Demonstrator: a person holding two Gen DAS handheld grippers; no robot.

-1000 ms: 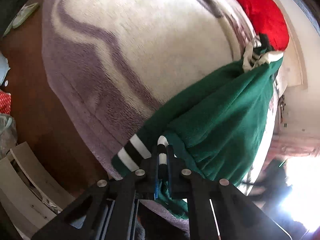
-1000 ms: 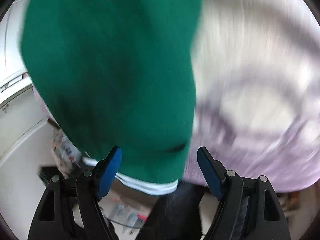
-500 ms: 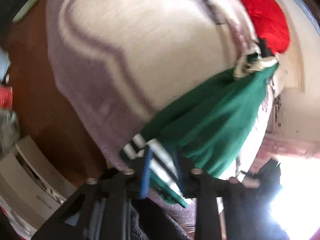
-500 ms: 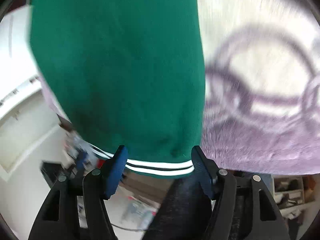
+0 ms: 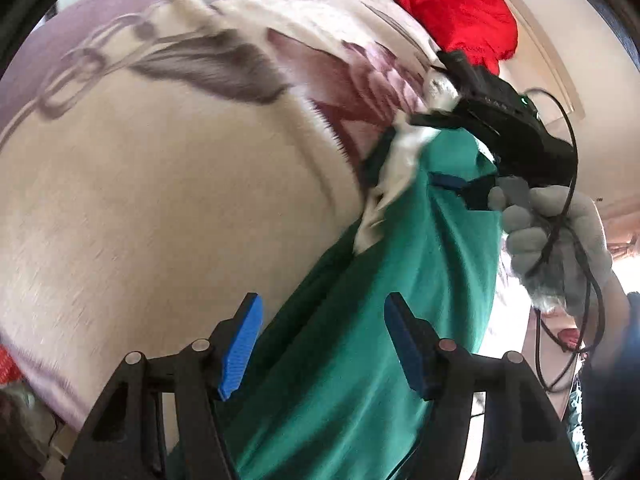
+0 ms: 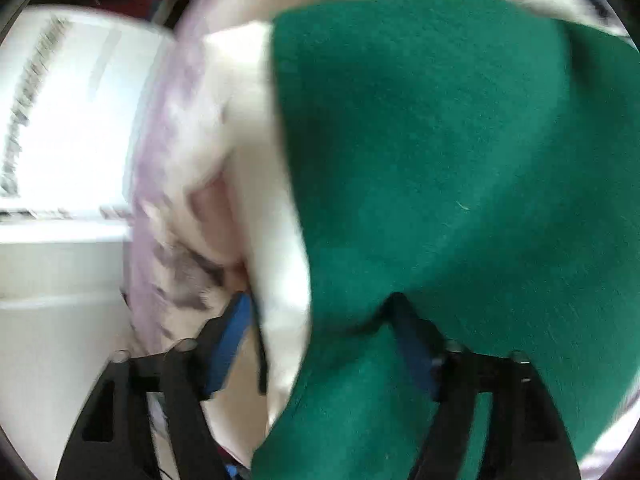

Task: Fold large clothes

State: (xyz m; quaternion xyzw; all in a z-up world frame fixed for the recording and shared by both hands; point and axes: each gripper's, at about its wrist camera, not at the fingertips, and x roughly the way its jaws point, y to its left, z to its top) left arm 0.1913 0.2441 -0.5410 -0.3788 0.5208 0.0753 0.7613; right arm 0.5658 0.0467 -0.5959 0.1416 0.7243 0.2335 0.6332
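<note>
A large green garment [image 5: 400, 280] with white trim lies across a purple-and-cream blanket [image 5: 160, 184] on a bed. My left gripper [image 5: 324, 344] is open, its blue pads apart with green cloth lying between and below them, not pinched. My right gripper [image 5: 448, 180] shows in the left wrist view, held by a grey-gloved hand [image 5: 556, 236] at the garment's far end by its white lining. In the blurred right wrist view the right gripper [image 6: 328, 344] has its jaws apart, with the green cloth [image 6: 460, 160] and white lining [image 6: 276, 280] draped between them.
A red pillow [image 5: 440, 4] lies at the head of the bed. A cream wall and headboard [image 5: 560, 64] run along the right. A black cable [image 5: 568, 280] hangs from the gloved hand. White furniture [image 6: 60, 160] stands left of the bed in the right wrist view.
My left gripper has opened and let go of the striped cuff, and has swung toward the bed's head. The right gripper has moved to the garment's far end; both views are blurred.
</note>
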